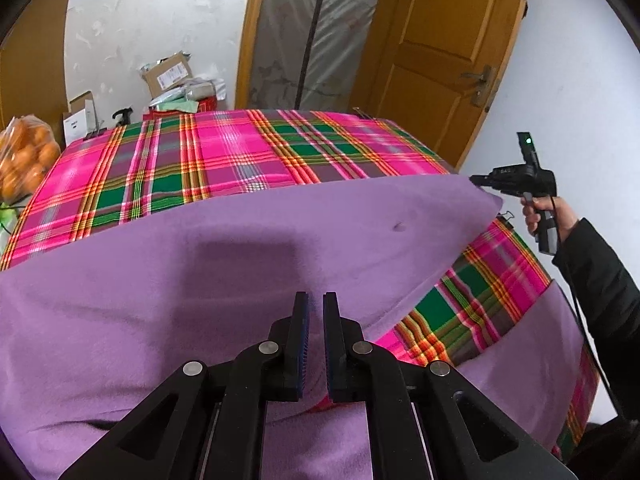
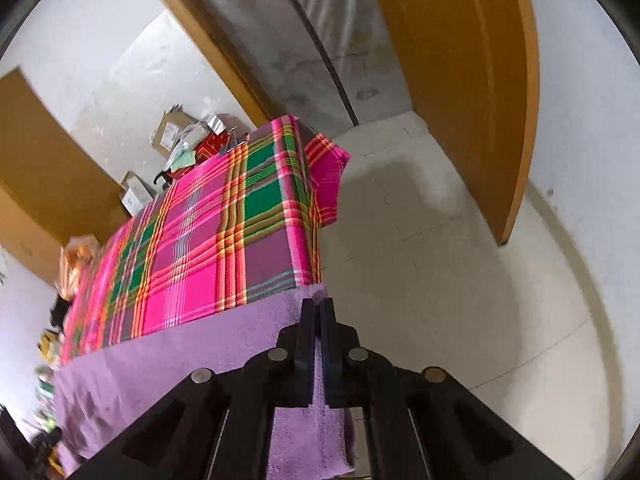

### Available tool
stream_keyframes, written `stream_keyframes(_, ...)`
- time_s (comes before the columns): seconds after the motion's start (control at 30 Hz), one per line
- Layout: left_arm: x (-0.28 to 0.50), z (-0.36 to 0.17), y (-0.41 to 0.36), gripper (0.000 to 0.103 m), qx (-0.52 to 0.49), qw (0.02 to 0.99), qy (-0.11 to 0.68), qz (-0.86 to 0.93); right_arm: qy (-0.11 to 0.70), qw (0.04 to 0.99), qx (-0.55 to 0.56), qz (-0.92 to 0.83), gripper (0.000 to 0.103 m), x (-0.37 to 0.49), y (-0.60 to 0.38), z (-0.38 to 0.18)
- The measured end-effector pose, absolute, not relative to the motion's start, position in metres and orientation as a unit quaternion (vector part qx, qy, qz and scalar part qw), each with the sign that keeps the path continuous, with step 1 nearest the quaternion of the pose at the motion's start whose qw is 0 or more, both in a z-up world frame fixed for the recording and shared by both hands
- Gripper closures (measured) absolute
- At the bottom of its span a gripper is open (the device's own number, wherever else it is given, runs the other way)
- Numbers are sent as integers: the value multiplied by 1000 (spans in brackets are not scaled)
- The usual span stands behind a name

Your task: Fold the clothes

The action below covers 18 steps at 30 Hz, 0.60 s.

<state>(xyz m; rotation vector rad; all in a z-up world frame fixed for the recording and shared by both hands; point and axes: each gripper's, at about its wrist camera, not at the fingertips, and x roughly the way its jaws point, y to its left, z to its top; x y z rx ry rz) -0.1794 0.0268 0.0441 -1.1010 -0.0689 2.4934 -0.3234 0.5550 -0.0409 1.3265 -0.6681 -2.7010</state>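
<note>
A purple fleece cloth (image 1: 240, 264) hangs stretched between both grippers above a table with a pink and green plaid cover (image 1: 240, 152). My left gripper (image 1: 315, 300) is shut on the cloth's near edge, and fabric shows in the narrow slit between its fingers. In the left wrist view my right gripper (image 1: 476, 180) pinches the far right corner, held by a hand (image 1: 540, 212) in a dark sleeve. In the right wrist view the right gripper (image 2: 318, 304) is shut on that corner of the purple cloth (image 2: 180, 360), just past the edge of the plaid cover (image 2: 220, 232).
A bag of oranges (image 1: 28, 152) sits at the table's left end. Cardboard boxes (image 1: 168, 72) and packages are piled behind the table against the wall. A wooden door (image 1: 440, 40) stands open at the back right. Bare pale floor (image 2: 440, 280) lies right of the table.
</note>
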Motion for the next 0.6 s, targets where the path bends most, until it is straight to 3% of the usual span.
stream_keyframes(0.3, -192, 35, 23, 96, -407, 184, -28, 894, -215, 49, 426, -877, 98, -324, 560, -37)
stream_keyframes(0.33, -193, 34, 23, 96, -409, 182, -28, 894, -219, 53, 432, -873, 91, -326, 561, -40)
stream_keyframes(0.37, -194, 33, 22, 96, -410, 181, -28, 893, -223, 60, 434, -871, 78, -327, 561, -44)
stream_keyframes(0.43, -195, 31, 22, 96, -413, 178, -29, 893, -231, 72, 435, -867, 70, -329, 560, -49)
stream_keyframes(0.5, -196, 30, 22, 96, -414, 177, -28, 892, -235, 73, 435, -866, 70, -331, 559, -51)
stream_keyframes(0.53, -196, 30, 22, 96, -414, 177, -28, 892, -236, 71, 434, -867, 81, -331, 559, -52)
stream_keyframes(0.57, -196, 30, 22, 96, -414, 177, -27, 892, -234, 67, 431, -869, 101, -331, 559, -51)
stream_keyframes(0.6, -196, 30, 22, 96, -414, 176, -27, 893, -233, 63, 429, -870, 100, -332, 559, -50)
